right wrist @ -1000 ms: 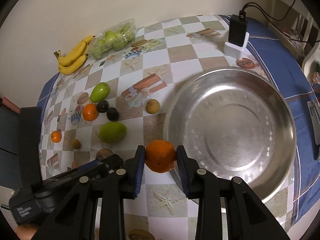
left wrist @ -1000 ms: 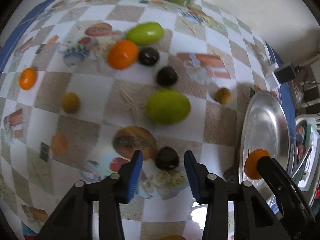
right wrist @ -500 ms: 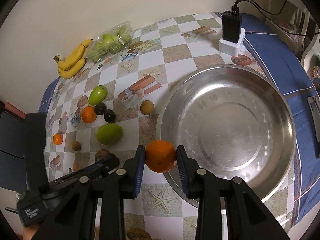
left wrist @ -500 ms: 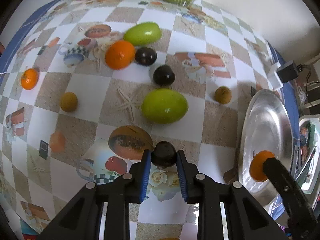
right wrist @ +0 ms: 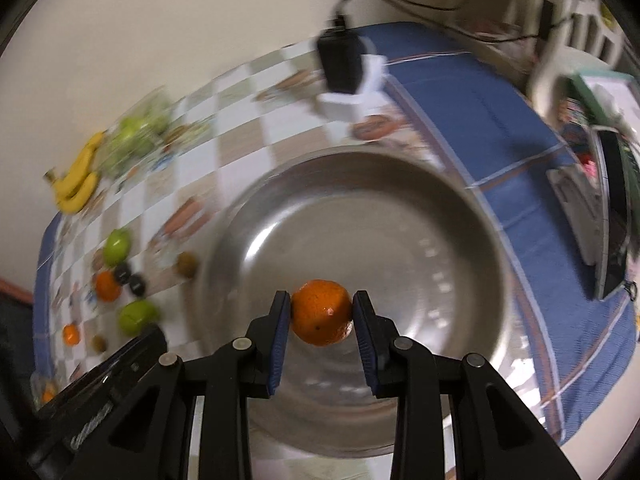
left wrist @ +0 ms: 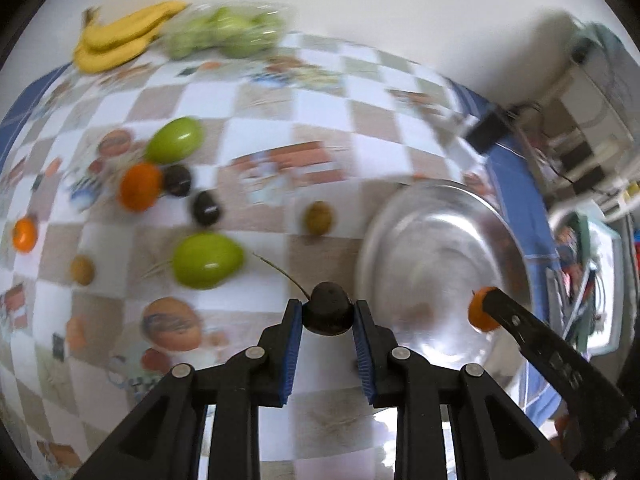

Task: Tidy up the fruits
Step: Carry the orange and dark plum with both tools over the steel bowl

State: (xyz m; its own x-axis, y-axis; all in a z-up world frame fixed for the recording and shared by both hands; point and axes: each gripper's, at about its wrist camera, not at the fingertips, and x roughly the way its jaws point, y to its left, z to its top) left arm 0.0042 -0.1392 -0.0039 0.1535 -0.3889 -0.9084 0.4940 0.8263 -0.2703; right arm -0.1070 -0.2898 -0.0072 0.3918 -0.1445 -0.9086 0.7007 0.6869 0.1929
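**First two fruits on their way to the bowl**

An orange, clamped in the right hand-held gripper, hangs over the empty steel bowl. The left hand-held gripper pinches a dark fruit just beside the rim. Mangoes, bananas and others wait on the bench.

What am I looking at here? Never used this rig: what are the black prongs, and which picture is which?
No robot: a person holds two handheld grippers, each with a fisheye camera looking along its fingers. In the left view, the left gripper is shut on a dark round fruit. In the right view, the right gripper is shut on an orange above the metal bowl. On the checked tablecloth lie bananas, green mangoes, other oranges and small dark fruits.
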